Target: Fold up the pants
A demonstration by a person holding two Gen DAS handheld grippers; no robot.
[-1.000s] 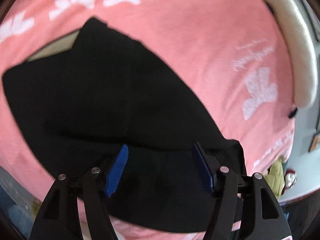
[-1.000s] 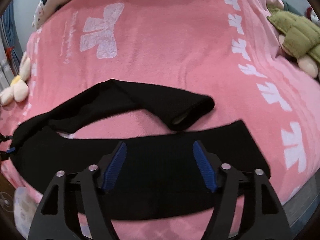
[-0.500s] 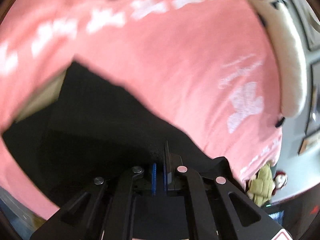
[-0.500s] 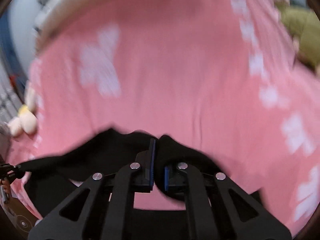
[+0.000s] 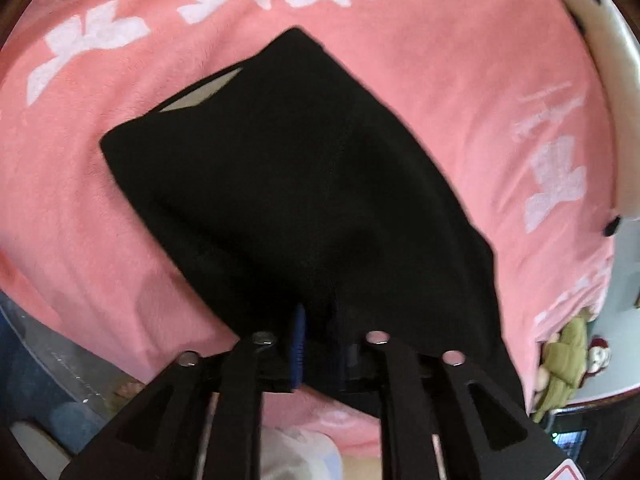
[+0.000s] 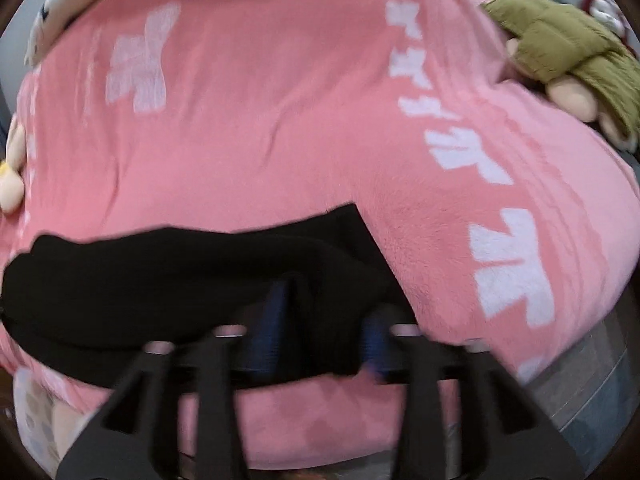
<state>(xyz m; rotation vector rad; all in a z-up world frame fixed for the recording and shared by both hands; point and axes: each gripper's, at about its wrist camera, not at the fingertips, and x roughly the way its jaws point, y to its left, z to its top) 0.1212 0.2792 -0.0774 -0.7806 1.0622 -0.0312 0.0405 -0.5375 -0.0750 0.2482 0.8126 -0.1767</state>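
Observation:
The black pants (image 5: 288, 184) lie on a pink blanket, waistband end spread wide in the left wrist view, with a pale inner label showing at the far left edge. My left gripper (image 5: 318, 340) sits at the near edge of the pants, jaws a little apart with black cloth between them. In the right wrist view the pants (image 6: 168, 280) lie as a folded black band across the near part of the bed. My right gripper (image 6: 324, 332) is over their right end, jaws partly open around a bunch of cloth; the view is blurred.
The pink blanket (image 6: 260, 128) with white prints covers the bed. A green plush toy (image 6: 560, 48) lies at the far right, also seen in the left wrist view (image 5: 560, 364). A white pillow (image 5: 600, 40) runs along the bed's far edge. The bed's near edge is just below both grippers.
Both grippers closed on the pants half a second ago and lifted cloth. Now both jaws have parted somewhat and the pants lie lower, one leg laid over the other.

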